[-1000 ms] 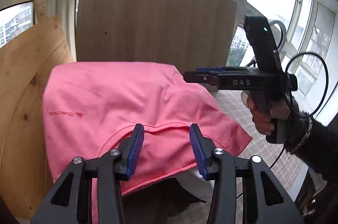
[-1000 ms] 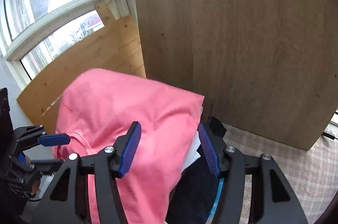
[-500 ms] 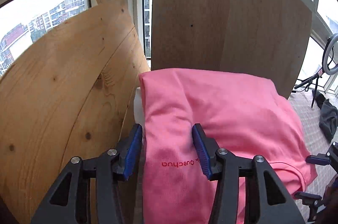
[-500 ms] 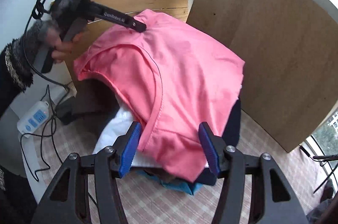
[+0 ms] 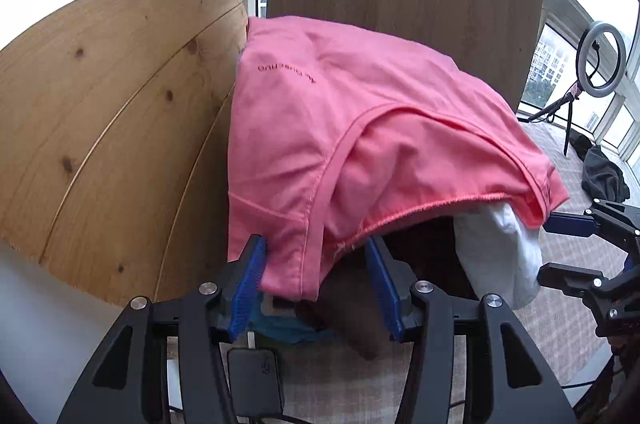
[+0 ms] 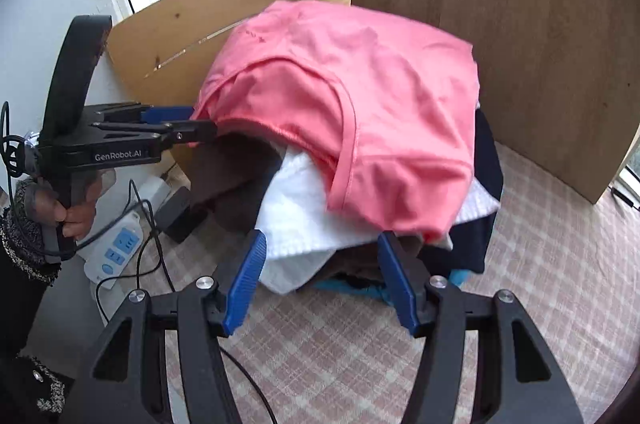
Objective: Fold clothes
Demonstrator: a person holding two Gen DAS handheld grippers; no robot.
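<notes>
A pink shirt (image 5: 360, 128) drapes over a heap of clothes (image 6: 304, 224) at centre frame. The left gripper (image 5: 316, 280) is opening, a shirt corner hanging between its blue pads (image 5: 250, 284), ungripped. The right gripper (image 6: 320, 280), half open and empty, sits at six o'clock before white fabric (image 6: 296, 232). Wooden boards (image 5: 112, 144) stand behind, toward twelve o'clock.

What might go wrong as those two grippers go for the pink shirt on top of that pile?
1. The left gripper, its jaws opening around a hanging corner of the pink shirt, may catch only the hem.
2. Lifting the shirt may drag the white garment off the pile.
3. The right gripper is open over white cloth, not pink.
</notes>
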